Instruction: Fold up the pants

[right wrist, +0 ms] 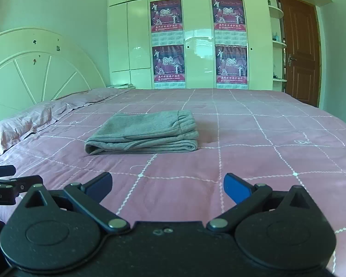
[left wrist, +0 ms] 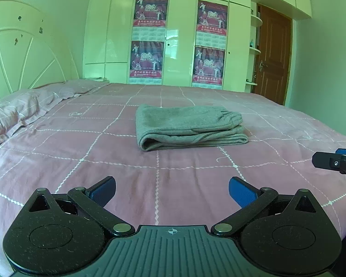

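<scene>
The grey sweatpants [left wrist: 189,125] lay folded into a thick, neat rectangle in the middle of the frame, on the pink checked bedspread [left wrist: 80,152], with the gathered elastic waistband turned toward the right and the rounded fold at the left. In the right wrist view the same bundle [right wrist: 145,132] sat a little left of centre. The left gripper [left wrist: 172,190] filled the bottom of its own view, its blue-padded fingers [left wrist: 241,194] spread wide apart with nothing between them, well short of the pants. The right gripper [right wrist: 167,188] was likewise spread wide and empty at the bottom of its frame, and one of its arms poked in at the right edge of the left view [left wrist: 334,162]. A pink pillow [left wrist: 13,113] lay at the left edge below the cream arched headboard [left wrist: 23,53]. Along the top stood a glossy cream wardrobe [left wrist: 117,34] hung with red calendar posters [left wrist: 150,11], and a brown wooden door [left wrist: 273,55] showed at upper right
</scene>
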The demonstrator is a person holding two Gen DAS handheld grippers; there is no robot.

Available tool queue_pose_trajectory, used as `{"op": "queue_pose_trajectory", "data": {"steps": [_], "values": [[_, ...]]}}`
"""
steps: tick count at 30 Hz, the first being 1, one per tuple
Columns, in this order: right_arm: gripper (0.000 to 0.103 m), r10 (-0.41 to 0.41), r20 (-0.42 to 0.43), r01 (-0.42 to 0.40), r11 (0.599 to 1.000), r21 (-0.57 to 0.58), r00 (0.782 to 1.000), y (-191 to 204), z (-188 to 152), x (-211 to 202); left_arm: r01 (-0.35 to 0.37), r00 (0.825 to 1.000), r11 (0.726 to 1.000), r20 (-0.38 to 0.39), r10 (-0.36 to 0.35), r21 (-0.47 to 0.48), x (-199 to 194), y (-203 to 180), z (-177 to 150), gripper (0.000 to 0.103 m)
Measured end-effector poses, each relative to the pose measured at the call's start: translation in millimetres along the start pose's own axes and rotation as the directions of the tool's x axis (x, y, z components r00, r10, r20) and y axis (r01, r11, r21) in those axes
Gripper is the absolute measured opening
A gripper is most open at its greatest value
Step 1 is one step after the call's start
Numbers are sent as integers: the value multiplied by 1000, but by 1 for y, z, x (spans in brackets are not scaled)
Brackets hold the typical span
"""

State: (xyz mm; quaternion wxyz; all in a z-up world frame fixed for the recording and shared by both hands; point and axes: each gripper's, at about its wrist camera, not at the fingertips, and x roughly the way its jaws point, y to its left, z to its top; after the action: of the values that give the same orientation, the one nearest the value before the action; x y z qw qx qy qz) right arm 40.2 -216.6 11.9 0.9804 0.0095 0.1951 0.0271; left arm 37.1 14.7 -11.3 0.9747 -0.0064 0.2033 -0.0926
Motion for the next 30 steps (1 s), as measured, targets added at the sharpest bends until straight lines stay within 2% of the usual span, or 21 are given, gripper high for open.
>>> {"op": "queue_pose_trajectory", "data": {"steps": [30], "values": [[97, 27, -1, -27, 999, -23, 1000, 2, -1, -2, -1, 1000, 1000, 22, 1, 19, -1, -7, 0, 103]]}}
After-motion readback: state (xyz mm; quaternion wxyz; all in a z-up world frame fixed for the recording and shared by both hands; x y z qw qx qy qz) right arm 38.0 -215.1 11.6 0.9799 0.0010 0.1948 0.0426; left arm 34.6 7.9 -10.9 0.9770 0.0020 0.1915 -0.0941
